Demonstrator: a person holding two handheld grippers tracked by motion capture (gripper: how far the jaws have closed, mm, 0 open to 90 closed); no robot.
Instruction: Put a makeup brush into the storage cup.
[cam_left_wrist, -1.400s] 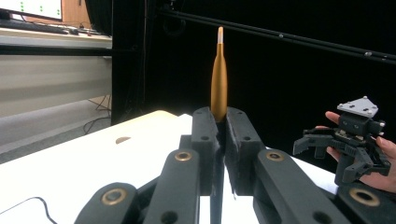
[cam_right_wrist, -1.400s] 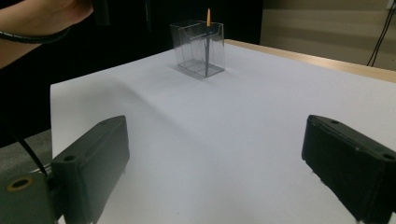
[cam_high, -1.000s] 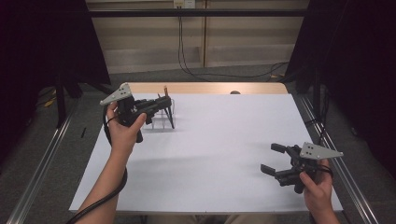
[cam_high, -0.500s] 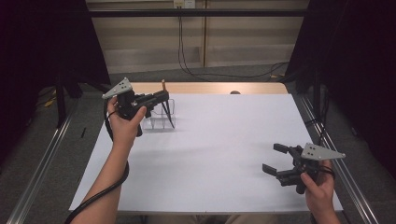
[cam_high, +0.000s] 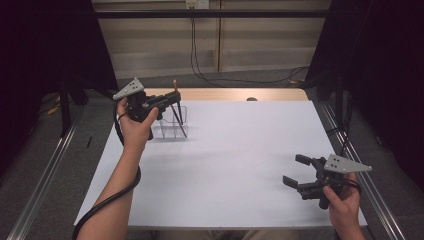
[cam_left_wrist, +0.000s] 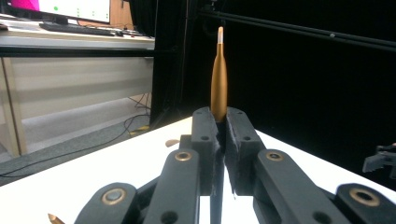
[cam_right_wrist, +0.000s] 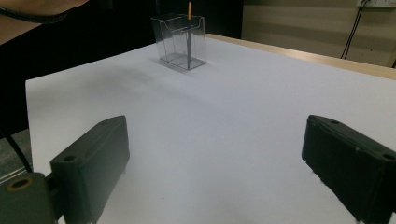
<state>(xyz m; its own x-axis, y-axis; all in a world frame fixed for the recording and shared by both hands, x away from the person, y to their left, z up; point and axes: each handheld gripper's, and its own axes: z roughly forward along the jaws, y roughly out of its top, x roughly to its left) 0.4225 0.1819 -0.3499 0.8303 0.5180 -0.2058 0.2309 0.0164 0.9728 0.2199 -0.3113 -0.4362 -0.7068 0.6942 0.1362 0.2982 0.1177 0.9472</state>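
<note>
Left gripper (cam_high: 172, 95) is held above the far-left part of the counter (cam_high: 240, 150), over a clear holder (cam_high: 170, 122). Its fingers (cam_left_wrist: 205, 135) are pressed together on a brush (cam_left_wrist: 218, 79): gold-brown handle, upright, tapering to a pale tip, rising above the fingers in the left gripper view. In the high view the dark lower end of the brush slants down into the clear holder; which compartment, cannot tell.

Clear holder stands near the counter's far-left corner, close to the far edge and well in from the left edge. The right gripper view shows it as a box with an inner divider and the orange tip above its rim.

Right gripper (cam_high: 295, 172) is low over the near-right corner of the counter, close to the right edge. Its fingers (cam_right_wrist: 93, 158) are wide apart with nothing between them.

Open room: the white sheet is bare across the whole middle and near-left. A strip of wood-coloured top (cam_high: 235, 94) shows along the far edge, with a small dark object (cam_high: 251, 99) on it, too small to identify. Metal rails (cam_high: 45, 175) run along both sides.

Writing: a monitor (cam_left_wrist: 70, 7) shows at upper left in the left gripper view; no legible text on it.
</note>
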